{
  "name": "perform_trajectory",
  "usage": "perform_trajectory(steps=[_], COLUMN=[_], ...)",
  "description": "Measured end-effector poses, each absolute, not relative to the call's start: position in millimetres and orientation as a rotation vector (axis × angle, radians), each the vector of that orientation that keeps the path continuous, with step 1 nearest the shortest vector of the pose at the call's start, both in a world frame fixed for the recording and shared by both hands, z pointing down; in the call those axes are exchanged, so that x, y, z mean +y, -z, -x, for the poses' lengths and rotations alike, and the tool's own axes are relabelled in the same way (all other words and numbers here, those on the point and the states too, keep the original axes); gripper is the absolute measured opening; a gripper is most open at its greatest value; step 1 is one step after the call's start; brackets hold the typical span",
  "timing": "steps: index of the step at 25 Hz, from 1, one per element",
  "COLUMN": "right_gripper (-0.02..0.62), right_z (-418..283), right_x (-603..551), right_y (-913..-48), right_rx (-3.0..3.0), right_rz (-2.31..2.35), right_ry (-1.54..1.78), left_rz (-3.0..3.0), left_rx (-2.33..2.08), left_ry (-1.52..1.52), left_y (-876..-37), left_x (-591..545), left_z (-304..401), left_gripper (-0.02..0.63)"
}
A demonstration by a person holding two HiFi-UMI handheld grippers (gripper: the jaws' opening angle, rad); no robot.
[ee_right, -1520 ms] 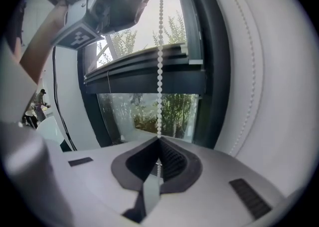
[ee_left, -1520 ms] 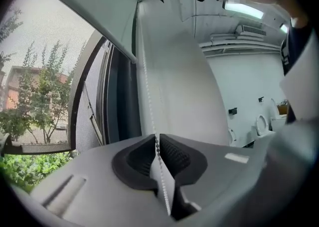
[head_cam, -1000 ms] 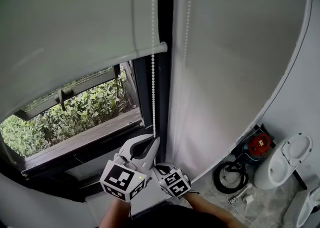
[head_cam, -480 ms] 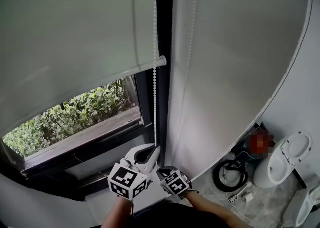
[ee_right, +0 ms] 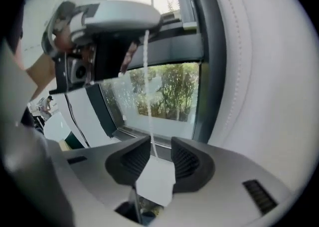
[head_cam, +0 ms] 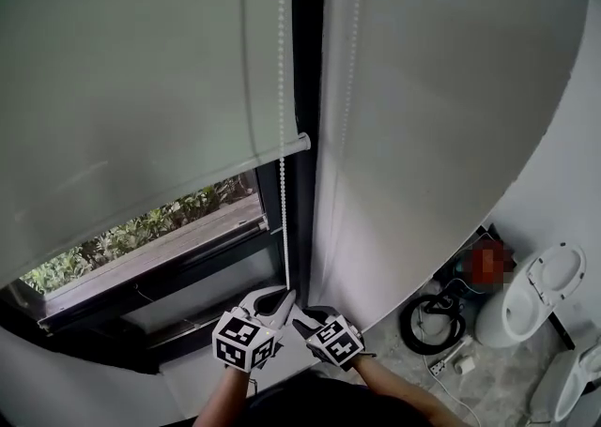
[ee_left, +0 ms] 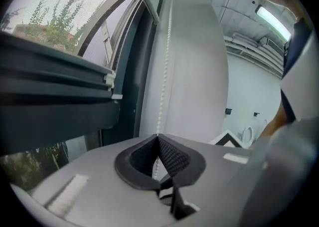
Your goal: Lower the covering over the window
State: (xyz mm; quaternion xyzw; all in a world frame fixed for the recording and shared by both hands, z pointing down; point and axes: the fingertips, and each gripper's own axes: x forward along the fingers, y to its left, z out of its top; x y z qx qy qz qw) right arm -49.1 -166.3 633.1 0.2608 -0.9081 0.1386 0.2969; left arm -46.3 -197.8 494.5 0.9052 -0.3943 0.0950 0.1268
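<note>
Your left gripper (head_cam: 282, 297) is pressed together on the bead chain (head_cam: 282, 219), low near the sill. From its jaws the chain runs straight up, along the right edge of the blind (head_cam: 141, 87). The blind's bottom bar (head_cam: 188, 170) hangs partway down the window (head_cam: 160, 228), with glass uncovered below. Your right gripper (head_cam: 304, 319) is just right of the left one, its jaws apart. The chain passes at its opening, not pinched. So the pull, I judge, must follow the chain downward.

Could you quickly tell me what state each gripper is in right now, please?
Left gripper: shut on the bead chain.
Right gripper: open, holding nothing.
</note>
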Motion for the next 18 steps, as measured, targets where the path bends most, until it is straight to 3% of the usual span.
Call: perform_trajectory(steps=[9, 18], right_gripper=[0.097, 0.097], right_z=[35.3, 53.5], right_x=[-171.4, -177.7], right_y=[-537.9, -400.8], right_rx=[-2.602, -2.898], right_rz=[-0.872, -0.928], right_ry=[-0.281, -0.069], left_rz=[-2.528, -2.544], left_rx=[-1.146, -1.111], left_ry=[-0.318, -0.295], left_y=[-549.5, -553.5], left_x=[-192.1, -189.0], left_z=[66.9, 57.4], left_gripper=[0.011, 0.011])
